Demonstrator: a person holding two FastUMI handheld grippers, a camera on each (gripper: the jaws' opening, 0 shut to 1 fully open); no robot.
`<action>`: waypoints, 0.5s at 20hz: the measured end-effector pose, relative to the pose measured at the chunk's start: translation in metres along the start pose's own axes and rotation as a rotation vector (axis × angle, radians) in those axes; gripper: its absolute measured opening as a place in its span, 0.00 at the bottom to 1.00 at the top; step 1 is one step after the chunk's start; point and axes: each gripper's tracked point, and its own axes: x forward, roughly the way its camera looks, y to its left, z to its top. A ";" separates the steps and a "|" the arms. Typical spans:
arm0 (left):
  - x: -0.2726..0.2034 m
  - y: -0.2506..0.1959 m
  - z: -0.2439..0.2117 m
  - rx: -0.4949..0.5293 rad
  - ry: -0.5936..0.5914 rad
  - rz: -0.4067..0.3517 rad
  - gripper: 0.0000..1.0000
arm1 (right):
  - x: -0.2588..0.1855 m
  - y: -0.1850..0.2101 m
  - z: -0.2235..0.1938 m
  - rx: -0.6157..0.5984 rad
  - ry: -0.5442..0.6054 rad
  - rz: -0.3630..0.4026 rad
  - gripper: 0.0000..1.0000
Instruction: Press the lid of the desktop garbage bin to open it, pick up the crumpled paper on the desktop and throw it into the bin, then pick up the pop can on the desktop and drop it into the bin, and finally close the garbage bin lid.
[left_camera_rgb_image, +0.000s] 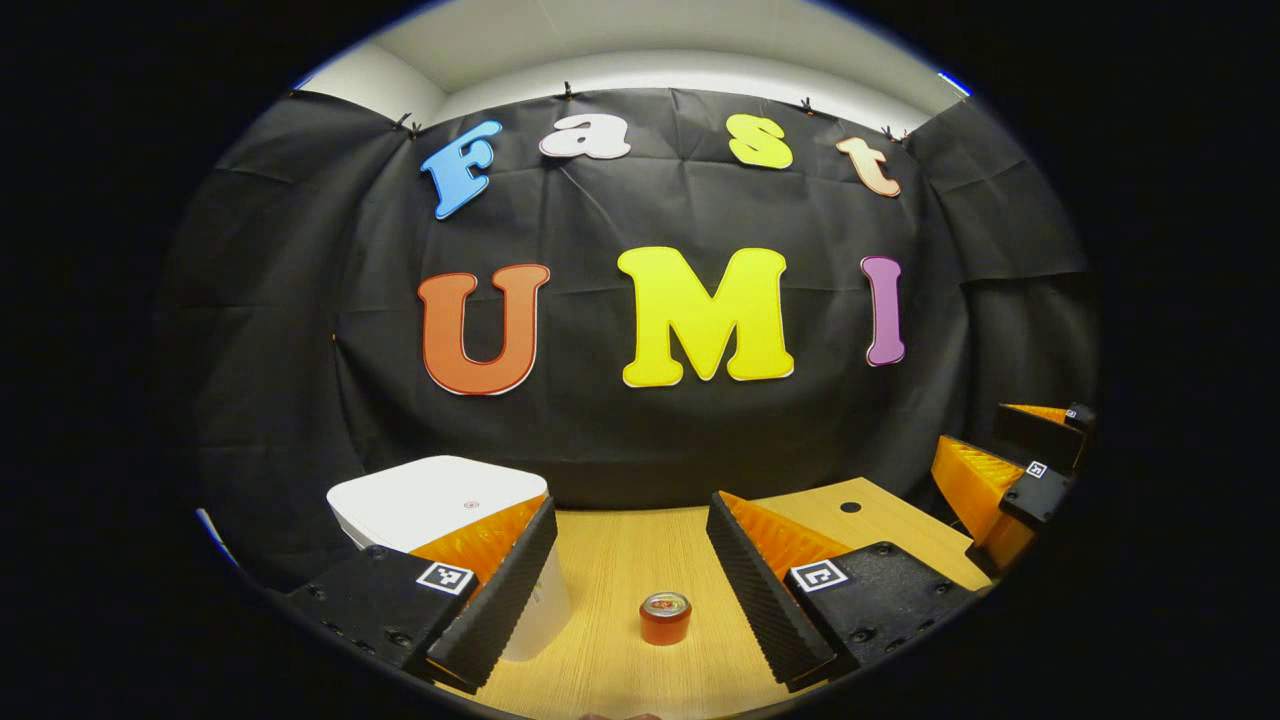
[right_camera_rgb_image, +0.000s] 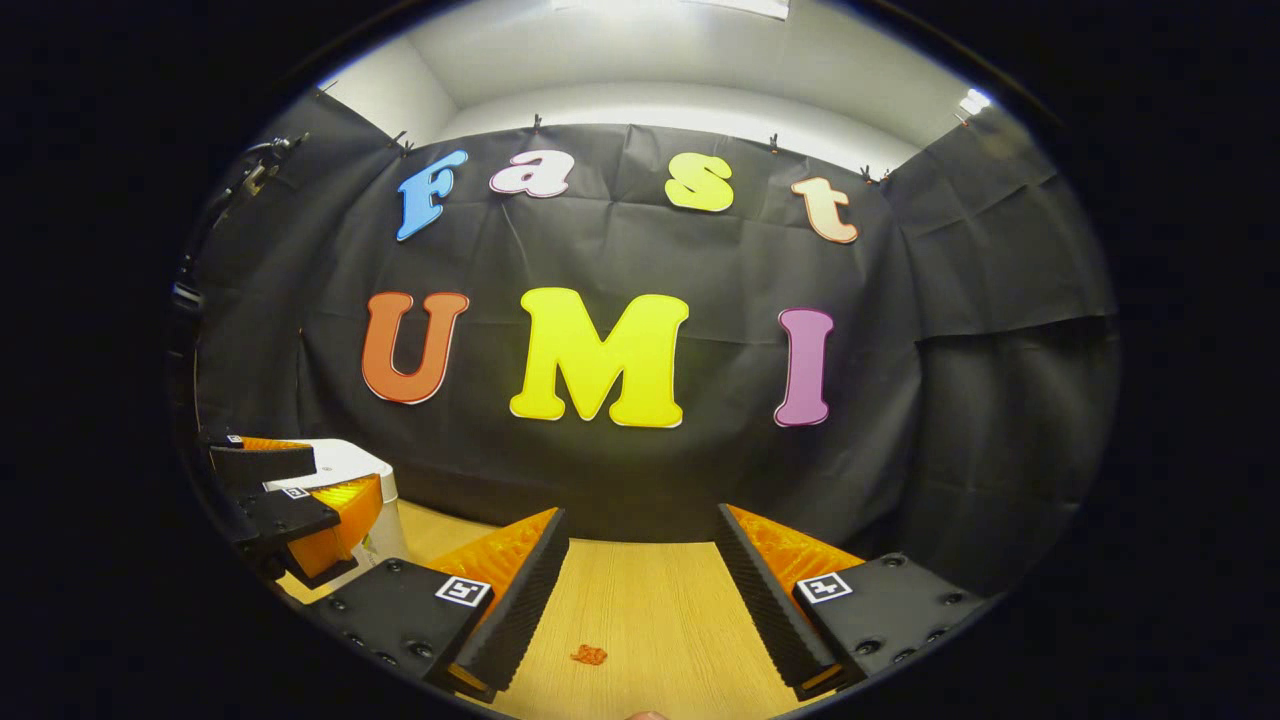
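Observation:
The white garbage bin (left_camera_rgb_image: 440, 497) stands at the left of the wooden desk (left_camera_rgb_image: 620, 560), its lid lying flat and closed. A small orange pop can (left_camera_rgb_image: 665, 617) stands upright on the desk. My left gripper (left_camera_rgb_image: 632, 508) is open above the desk, the can low between its fingers and untouched; its left finger overlaps the bin's right side. My right gripper (right_camera_rgb_image: 640, 515) is open with nothing held, and a small orange crumpled scrap (right_camera_rgb_image: 589, 655) lies on the desk below it. In the right gripper view the left gripper (right_camera_rgb_image: 345, 472) shows in front of the bin (right_camera_rgb_image: 335, 455).
The black cloth wall closes off the back of the desk. A small dark hole (left_camera_rgb_image: 850, 507) marks the desk top at the right. The right gripper (left_camera_rgb_image: 970, 437) hangs at the far right edge of the left gripper view.

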 end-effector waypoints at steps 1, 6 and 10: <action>0.001 0.001 0.000 0.001 0.002 0.000 0.99 | 0.001 0.001 -0.002 0.000 0.001 0.004 0.95; 0.011 0.017 -0.001 0.012 0.018 0.042 0.71 | 0.005 0.005 -0.001 -0.009 0.001 0.020 0.95; 0.022 0.042 0.000 0.005 0.024 0.094 0.45 | 0.007 0.005 0.000 -0.015 -0.001 0.023 0.92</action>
